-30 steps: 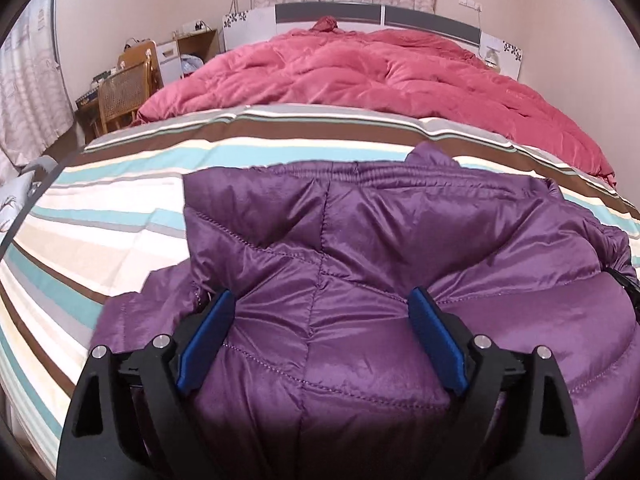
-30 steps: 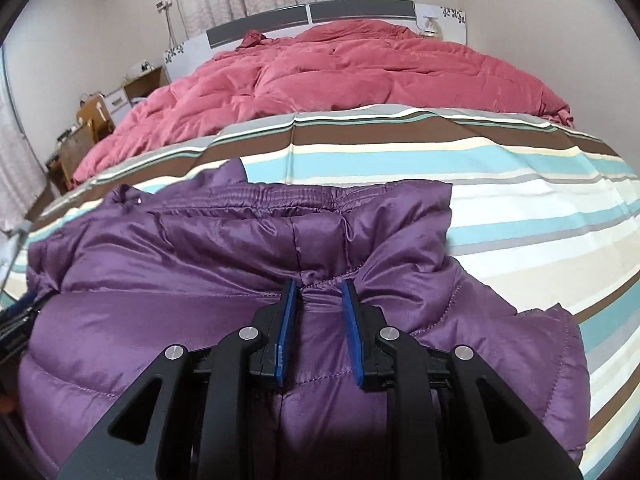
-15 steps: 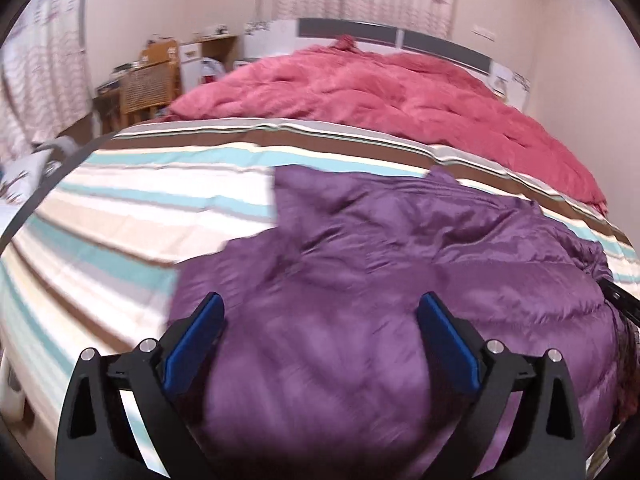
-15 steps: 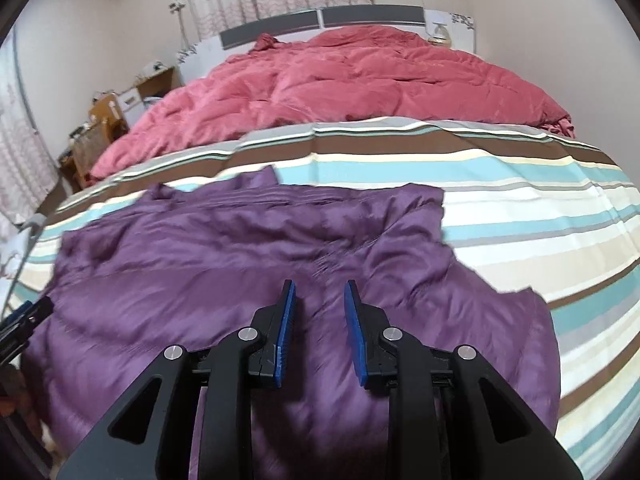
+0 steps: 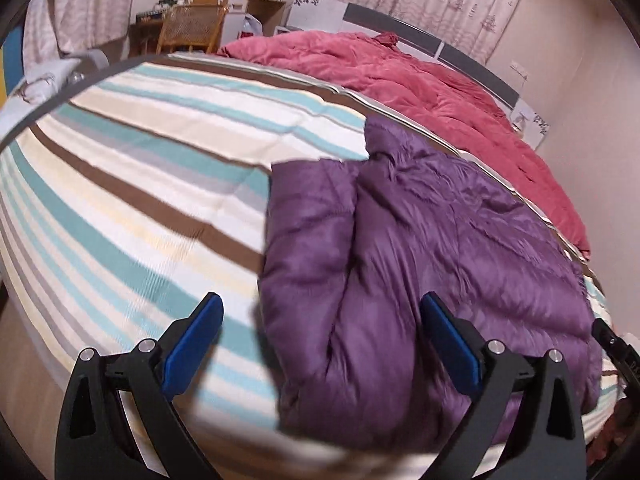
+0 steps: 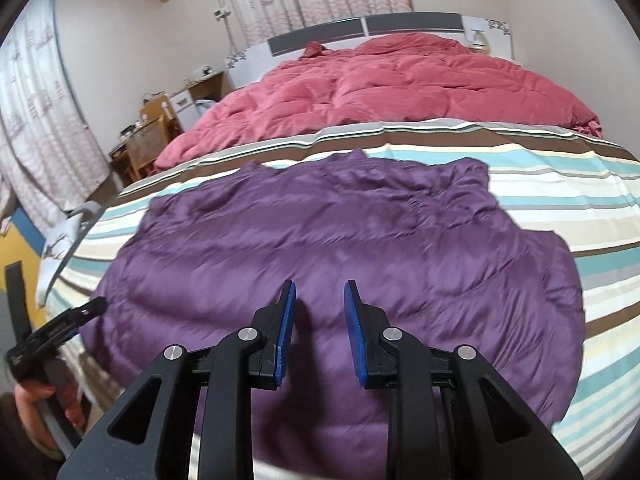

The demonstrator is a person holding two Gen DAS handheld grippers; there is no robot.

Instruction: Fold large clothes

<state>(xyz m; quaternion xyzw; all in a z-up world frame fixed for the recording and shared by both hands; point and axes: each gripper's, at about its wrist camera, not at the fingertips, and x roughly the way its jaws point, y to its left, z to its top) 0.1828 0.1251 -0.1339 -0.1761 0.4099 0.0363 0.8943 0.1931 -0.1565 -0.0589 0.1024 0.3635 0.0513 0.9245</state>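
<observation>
One garment: a puffy quilted purple down jacket (image 6: 328, 248) is seen lying flat on the striped brown, teal and cream bedsheet (image 6: 560, 184), near the foot edge of the bed.
Jacket axis: in the right wrist view the long side is laid across the bed, parallel to the stripes; which end is the collar cannot be told.
Left view only: the jacket's left edge (image 5: 304, 272) is shown rolled into a thick fold, with bare sheet (image 5: 140, 184) beside it.
Right view only: the whole jacket outline is shown, plus a hand (image 6: 36, 396) gripping the other tool's handle at lower left.
Left gripper (image 5: 320, 344): blue pads spread wide, jaws just widened further; the jacket edge is seen between them, not pinched.
Right gripper (image 6: 320, 328): jaws narrowly parted, nothing clamped, held above the jacket.
Count: two grippers, one jacket, one rumpled red quilted comforter (image 6: 380, 84) beyond the sheet, one wicker-backed wooden chair (image 5: 192, 28).
</observation>
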